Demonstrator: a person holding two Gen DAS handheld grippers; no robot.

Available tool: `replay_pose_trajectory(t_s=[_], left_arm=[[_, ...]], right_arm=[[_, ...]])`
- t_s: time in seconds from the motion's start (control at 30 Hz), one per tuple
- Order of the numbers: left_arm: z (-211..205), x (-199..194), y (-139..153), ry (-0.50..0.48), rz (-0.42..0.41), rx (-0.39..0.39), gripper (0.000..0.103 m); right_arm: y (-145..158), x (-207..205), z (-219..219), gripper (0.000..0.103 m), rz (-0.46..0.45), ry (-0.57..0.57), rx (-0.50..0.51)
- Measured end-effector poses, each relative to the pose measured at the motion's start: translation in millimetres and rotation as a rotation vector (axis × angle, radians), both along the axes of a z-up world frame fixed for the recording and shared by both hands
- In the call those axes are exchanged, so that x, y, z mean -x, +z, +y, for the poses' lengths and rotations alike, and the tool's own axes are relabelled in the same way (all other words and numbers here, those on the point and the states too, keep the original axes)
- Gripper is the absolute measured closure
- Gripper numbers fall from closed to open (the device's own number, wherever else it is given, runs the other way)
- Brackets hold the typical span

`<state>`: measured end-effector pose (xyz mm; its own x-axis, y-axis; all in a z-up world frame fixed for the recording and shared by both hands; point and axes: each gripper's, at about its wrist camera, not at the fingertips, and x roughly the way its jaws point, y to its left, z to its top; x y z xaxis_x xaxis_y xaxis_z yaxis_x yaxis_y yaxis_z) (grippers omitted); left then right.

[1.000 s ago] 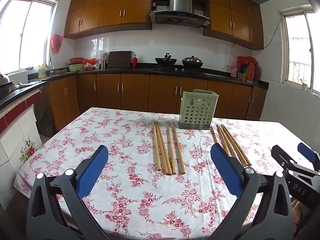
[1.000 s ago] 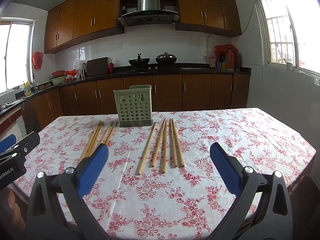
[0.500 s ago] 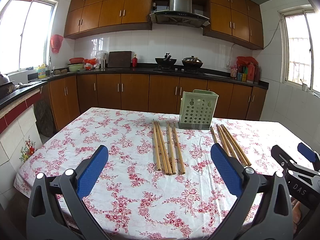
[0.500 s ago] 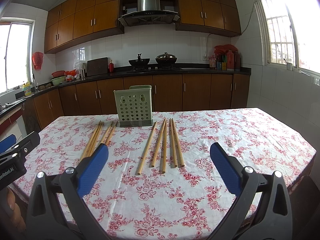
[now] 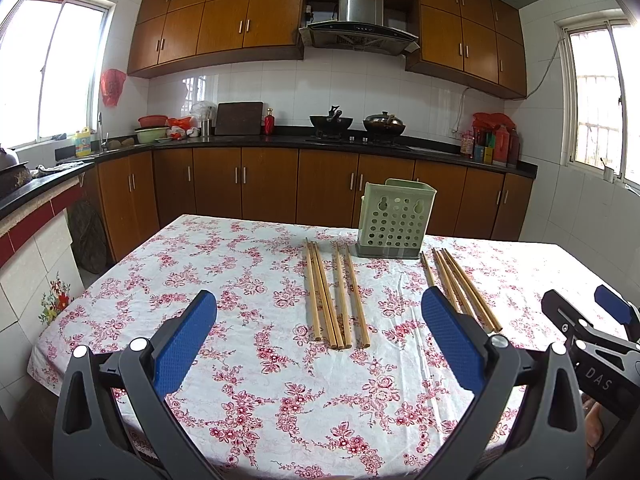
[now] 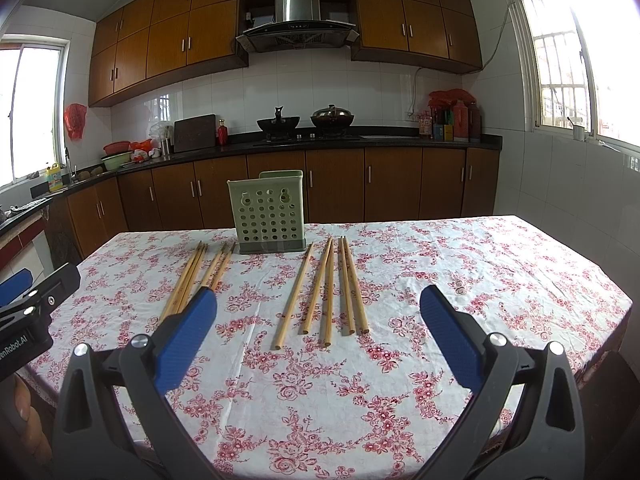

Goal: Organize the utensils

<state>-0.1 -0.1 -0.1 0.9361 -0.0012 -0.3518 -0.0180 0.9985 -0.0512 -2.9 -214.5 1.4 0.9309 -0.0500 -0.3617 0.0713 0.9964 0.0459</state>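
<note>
A pale green perforated utensil holder [image 5: 394, 218] [image 6: 269, 211] stands upright at the far middle of the table. Two groups of wooden chopsticks lie flat in front of it: a left group [image 5: 334, 292] [image 6: 196, 276] and a right group [image 5: 460, 286] [image 6: 328, 288]. My left gripper [image 5: 320, 340] is open and empty, held above the near table edge, short of the left group. My right gripper [image 6: 318, 336] is open and empty, near the front edge, facing the right group. Each gripper shows at the edge of the other's view [image 5: 592, 332] [image 6: 28, 300].
The table wears a white cloth with red flowers [image 5: 240, 272] [image 6: 480, 272]. Behind it run brown kitchen cabinets and a dark counter [image 5: 280, 142] with pots, bottles and a cutting board. Windows stand at left and right.
</note>
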Motion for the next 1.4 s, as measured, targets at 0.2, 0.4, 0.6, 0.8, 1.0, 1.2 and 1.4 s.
replay_pose_trajectory(t_s=[0.2,0.4,0.6,0.8,1.0,1.2,1.4], left_arm=[[0.1,0.0,0.1,0.0,-0.001,0.0,0.002],[0.1,-0.1,0.0,0.0,0.0,0.0,0.002],[0.1,0.0,0.0,0.0,0.0,0.0,0.002],[0.1,0.1,0.1,0.0,0.0,0.0,0.002],[0.1,-0.1,0.0,0.001,0.001,0.0,0.002],[1.5,1.8,-0.5,0.001,0.001,0.0,0.002],[5.9,3.0,-2.7,0.007,0.008,0.002,0.002]], right_arm=[[-0.1,0.0,-0.9,0.004,0.001,-0.001,-0.001],[-0.5,0.0,-1.5,0.004,0.001,0.0,-0.001],[-0.4,0.2,-2.0,0.004,0.001,-0.001,-0.001],[-0.3,0.4,-2.3,0.004,0.001,0.0,-0.001],[-0.3,0.1,-2.2,0.004,0.002,-0.001,-0.001],[-0.8,-0.4,-1.8,0.004,0.003,0.0,-0.002],[-4.2,-3.6,-2.9,0.004,0.011,0.001,-0.005]])
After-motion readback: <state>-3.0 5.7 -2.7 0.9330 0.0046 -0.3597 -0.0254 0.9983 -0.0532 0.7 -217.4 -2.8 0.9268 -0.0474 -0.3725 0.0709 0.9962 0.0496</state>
